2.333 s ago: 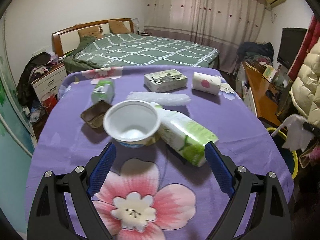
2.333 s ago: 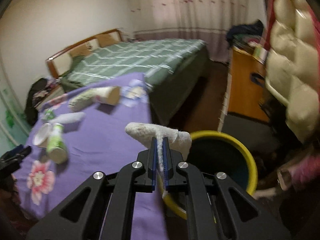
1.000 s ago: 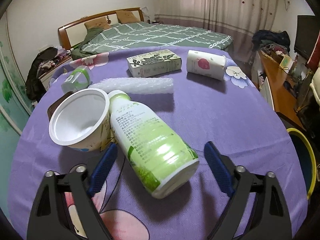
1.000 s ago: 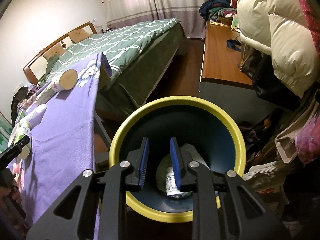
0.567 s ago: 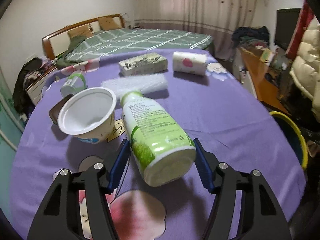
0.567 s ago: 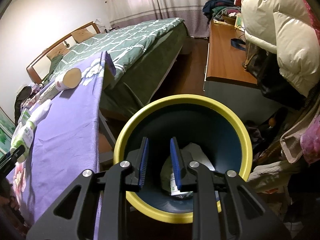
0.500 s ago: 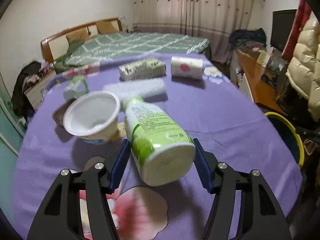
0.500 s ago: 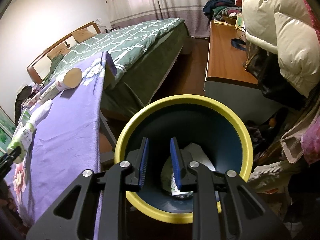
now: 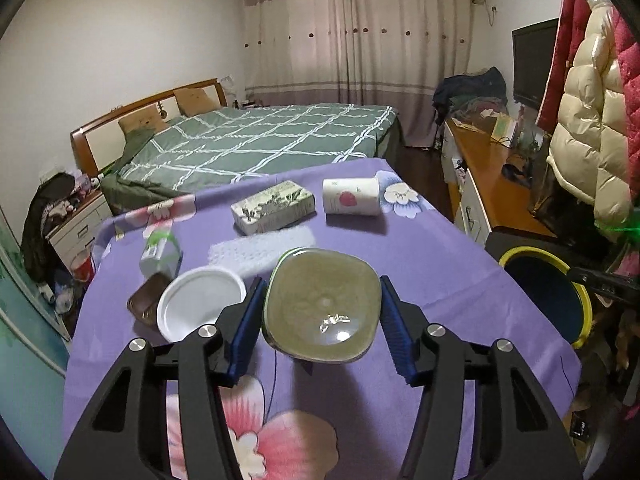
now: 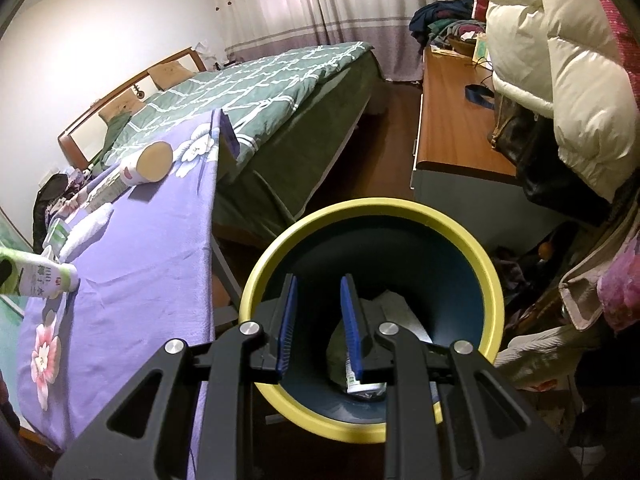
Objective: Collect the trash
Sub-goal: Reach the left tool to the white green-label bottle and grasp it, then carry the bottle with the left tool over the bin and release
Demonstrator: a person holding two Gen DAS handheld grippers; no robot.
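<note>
At centre frame, our left gripper (image 9: pixel 322 322), whose jaws have just been closing, clamps the green-and-white bottle (image 9: pixel 322 304) by its lower body, above the purple table (image 9: pixel 432 280). It looks light, smooth plastic, probably slippery. Our right gripper (image 10: pixel 318 320) hangs parted and empty over the yellow-rimmed bin (image 10: pixel 460 236).

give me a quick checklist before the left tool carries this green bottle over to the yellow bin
1. Left tool shut on the green bottle, jaws just closed: ok.
2. Bottle lifted off the purple tablecloth: ok.
3. Yellow bin open, room inside: ok.
4. Right tool out of the bin mouth: not ok, it hangs open and empty over it.
5. Bottle capped, no drips: cannot tell.
</note>
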